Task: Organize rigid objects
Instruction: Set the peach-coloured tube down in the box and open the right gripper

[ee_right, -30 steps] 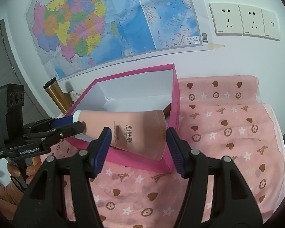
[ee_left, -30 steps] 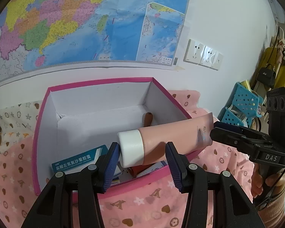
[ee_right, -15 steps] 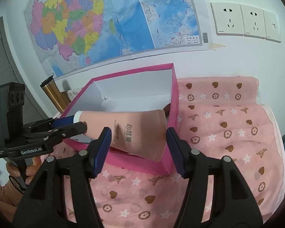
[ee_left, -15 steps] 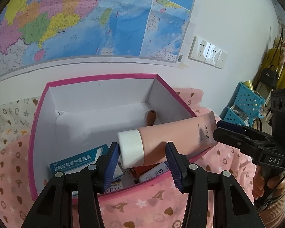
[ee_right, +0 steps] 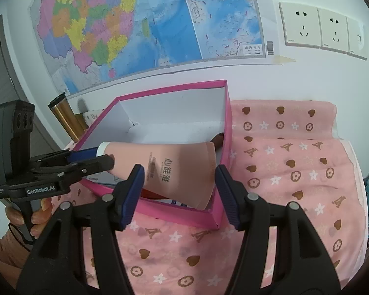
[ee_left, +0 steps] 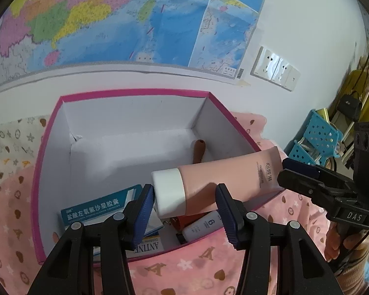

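- Jaws of the left gripper (ee_left: 183, 196) are clenched on the white-capped end of the pink cosmetic tube (ee_left: 228, 179); the right wrist view shows its fingertips above and below the cap
- Jaws of the right gripper (ee_right: 178, 174) grasp the same tube at its wide crimped end, one blue pad against each edge of the flat body
- Held between the two grippers, the tube lies slanted over the pink cardboard box (ee_left: 135, 91), with its cap above the near part of the box interior and its crimped end reaching out past the box's right wall near the near right corner
- Inside the box, against the near wall, lie a teal medicine carton (ee_left: 93, 209), a white carton with black lettering (ee_left: 147, 248), a small white bottle marked 6 (ee_left: 204, 223) and a red item (ee_left: 184, 221) that is mostly hidden under the tube
- A brown object (ee_left: 199, 147) leans in the far right corner of the box; what it is cannot be told
- The box stands on a pink patterned cloth (ee_right: 295, 172), toward its left side and close to the wall
- A gold tumbler (ee_right: 64, 115) stands just beyond the box's left side
- A person's hand (ee_right: 37, 211) grips the handle of the left gripper
- On the wall behind hang a coloured map (ee_right: 135, 24) and a row of white sockets (ee_right: 319, 29)
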A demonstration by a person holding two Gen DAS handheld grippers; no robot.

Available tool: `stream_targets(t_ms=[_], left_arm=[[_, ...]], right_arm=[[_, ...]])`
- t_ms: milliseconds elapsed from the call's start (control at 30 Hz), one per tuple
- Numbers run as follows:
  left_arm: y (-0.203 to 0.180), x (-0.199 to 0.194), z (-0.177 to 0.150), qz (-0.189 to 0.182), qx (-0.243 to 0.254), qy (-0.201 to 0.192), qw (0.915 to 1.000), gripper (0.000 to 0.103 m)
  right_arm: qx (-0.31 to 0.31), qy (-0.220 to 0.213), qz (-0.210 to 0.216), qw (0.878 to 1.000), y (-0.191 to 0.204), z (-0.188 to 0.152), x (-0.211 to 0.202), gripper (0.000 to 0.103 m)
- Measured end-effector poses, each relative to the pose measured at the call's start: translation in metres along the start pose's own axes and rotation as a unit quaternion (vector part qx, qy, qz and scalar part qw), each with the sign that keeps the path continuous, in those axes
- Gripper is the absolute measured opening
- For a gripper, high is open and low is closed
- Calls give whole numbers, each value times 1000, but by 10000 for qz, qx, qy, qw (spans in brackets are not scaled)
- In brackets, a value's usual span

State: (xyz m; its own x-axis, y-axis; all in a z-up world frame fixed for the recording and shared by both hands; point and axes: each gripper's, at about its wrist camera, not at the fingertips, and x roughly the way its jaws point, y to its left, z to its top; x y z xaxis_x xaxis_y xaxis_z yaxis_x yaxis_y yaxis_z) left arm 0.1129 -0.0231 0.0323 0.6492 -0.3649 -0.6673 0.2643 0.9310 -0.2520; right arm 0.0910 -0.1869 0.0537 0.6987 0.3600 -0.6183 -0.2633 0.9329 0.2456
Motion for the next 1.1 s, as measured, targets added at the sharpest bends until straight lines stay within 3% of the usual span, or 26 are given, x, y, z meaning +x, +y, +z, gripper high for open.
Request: stream_targets(t_ms=[500,600,667,767,800,900,1100], left_arm=[[12,17,-3,1,-210,211,9996,53],[8,13,-6,80,-90,146,9998,63],[6,8,-10,151,-36,56,9999,78],[5,-8,-18,149,46,-235,9996,85],[5,-14,-20,165,75,-321,9993,86],[4,-33,-32,262,99,-583,9979,100],[8,-65,-59,655,-6,-937,9934,103]], right_arm=[[-77,179,0,9998,11,-3,10,62],[-178,152,-96,9997,17,-6,9,63],[-221,121,-118,9996,21,-10,6,65],[-313,11,-114,9994,28,-20,-1,70],[-364,-36,-119,9993,32,-23,-4,73],[-581,-211,-141,9980,45,-37,-13,87],[-790,-343,-321,9958,67,-67,-17,97]])
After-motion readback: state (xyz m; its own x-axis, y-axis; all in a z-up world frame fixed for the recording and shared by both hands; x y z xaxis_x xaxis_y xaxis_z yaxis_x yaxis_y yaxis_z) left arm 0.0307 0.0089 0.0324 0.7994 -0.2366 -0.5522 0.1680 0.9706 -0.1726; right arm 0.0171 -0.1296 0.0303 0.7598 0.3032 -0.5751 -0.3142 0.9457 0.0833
